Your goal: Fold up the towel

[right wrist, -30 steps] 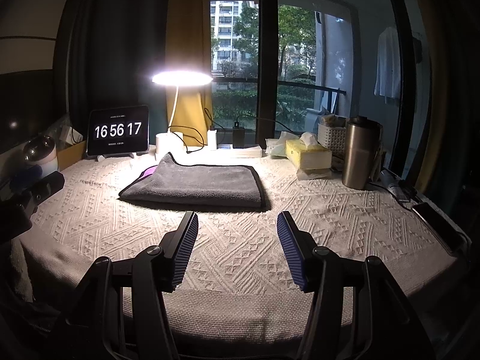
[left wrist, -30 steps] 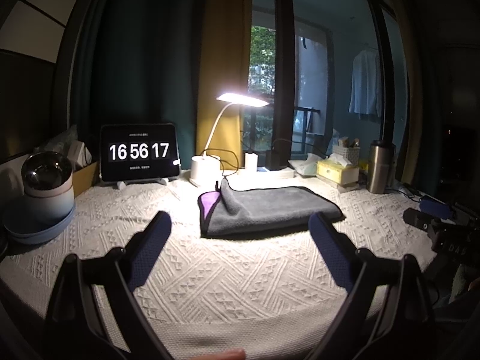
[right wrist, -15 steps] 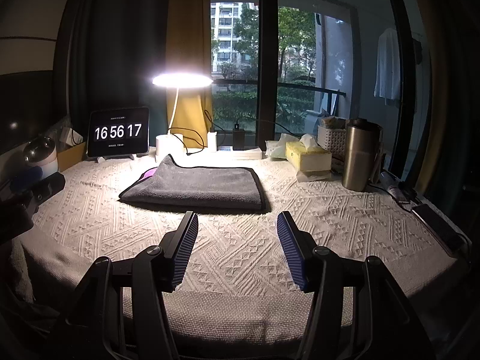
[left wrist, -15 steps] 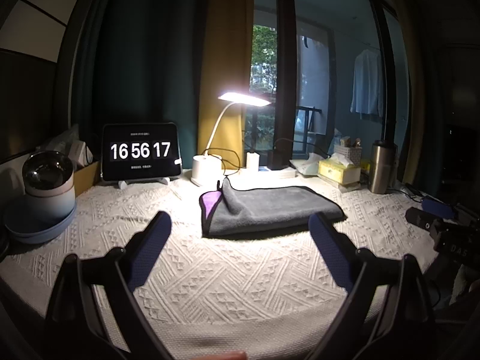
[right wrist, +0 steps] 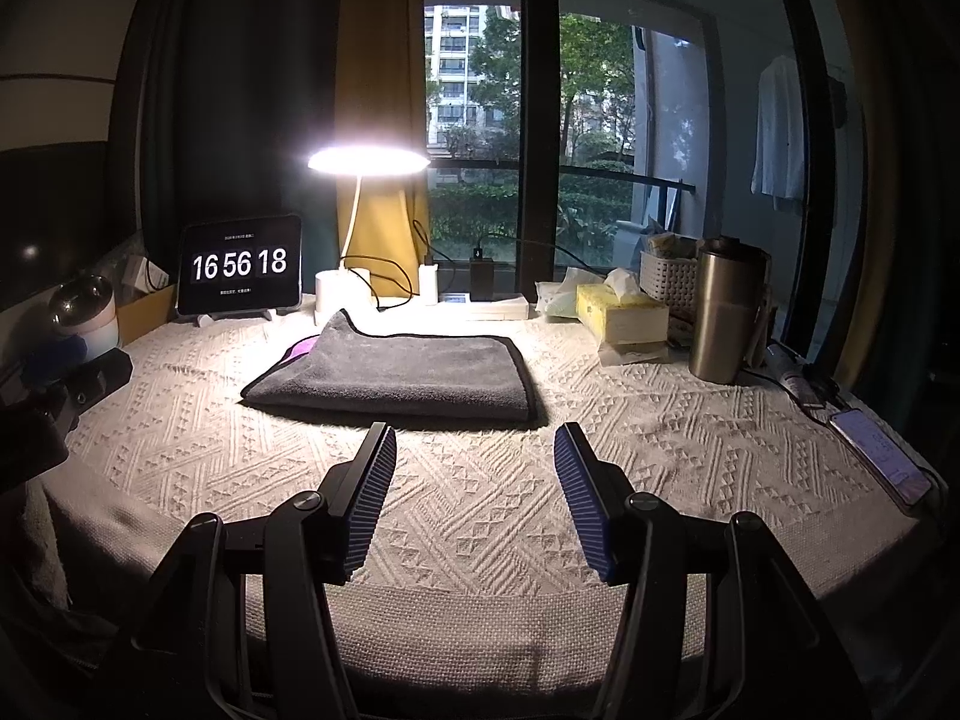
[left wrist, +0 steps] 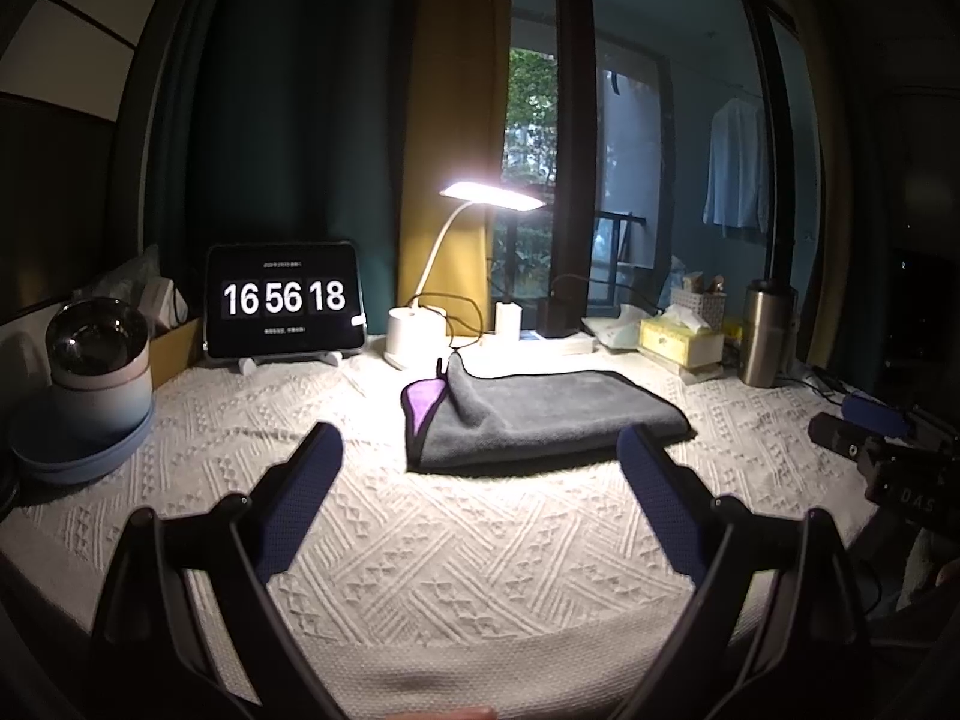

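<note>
White woven cloth [right wrist: 480, 516] covers the table, lit by a lamp [right wrist: 367, 161] before a dark window. The grey towel [right wrist: 402, 375] is laid folded at the middle, one purple corner shown. The left gripper [left wrist: 480, 462] and right gripper [right wrist: 474, 480] are held released, apart from it.

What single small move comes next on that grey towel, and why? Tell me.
Probably bring the left hand-held gripper forward to the raised corner of the grey towel, where purple lining shows. Both hand-held grippers are open and short of the already folded towel; the right hand-held gripper holds nothing.
</note>
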### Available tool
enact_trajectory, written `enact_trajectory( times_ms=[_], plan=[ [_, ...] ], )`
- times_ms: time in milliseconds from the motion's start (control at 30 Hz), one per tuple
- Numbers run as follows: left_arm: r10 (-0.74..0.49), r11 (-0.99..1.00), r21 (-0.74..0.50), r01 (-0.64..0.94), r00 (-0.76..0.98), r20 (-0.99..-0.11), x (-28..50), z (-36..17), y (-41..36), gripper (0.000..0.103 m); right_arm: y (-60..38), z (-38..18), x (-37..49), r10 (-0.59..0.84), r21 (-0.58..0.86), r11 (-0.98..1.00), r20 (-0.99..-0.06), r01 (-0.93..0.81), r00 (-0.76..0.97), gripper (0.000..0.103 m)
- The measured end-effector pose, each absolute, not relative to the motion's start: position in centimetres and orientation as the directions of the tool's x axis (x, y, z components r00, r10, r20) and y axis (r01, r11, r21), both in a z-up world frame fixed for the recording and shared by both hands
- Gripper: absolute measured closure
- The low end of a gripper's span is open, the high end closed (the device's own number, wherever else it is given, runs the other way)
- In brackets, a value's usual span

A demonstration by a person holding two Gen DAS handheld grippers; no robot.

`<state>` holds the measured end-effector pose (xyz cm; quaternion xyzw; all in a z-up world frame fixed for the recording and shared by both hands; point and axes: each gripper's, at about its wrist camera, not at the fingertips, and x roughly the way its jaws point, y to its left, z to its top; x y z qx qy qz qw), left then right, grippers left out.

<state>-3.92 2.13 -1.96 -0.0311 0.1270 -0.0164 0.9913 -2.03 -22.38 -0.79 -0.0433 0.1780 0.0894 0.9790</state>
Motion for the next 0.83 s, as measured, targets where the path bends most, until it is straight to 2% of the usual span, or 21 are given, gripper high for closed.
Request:
enact_trajectory(
  times_ms=[633, 833],
  plan=[
    [-0.040, 0.997, -0.068, 0.024, 0.968, -0.249, -4.04, -2.00, 2.02, 0.009, -22.44, -0.77, -2.05, 0.160, -0.054, 0.980, -0.356, -0.191, 0.921, 0.045],
    [-0.037, 0.998, -0.062, 0.024, 0.975, -0.221, -4.69, -1.83, 1.73, 0.009, -22.39, -0.78, -2.15, 0.163, -0.053, 0.980, -0.350, -0.193, 0.923, 0.045]
  ],
)
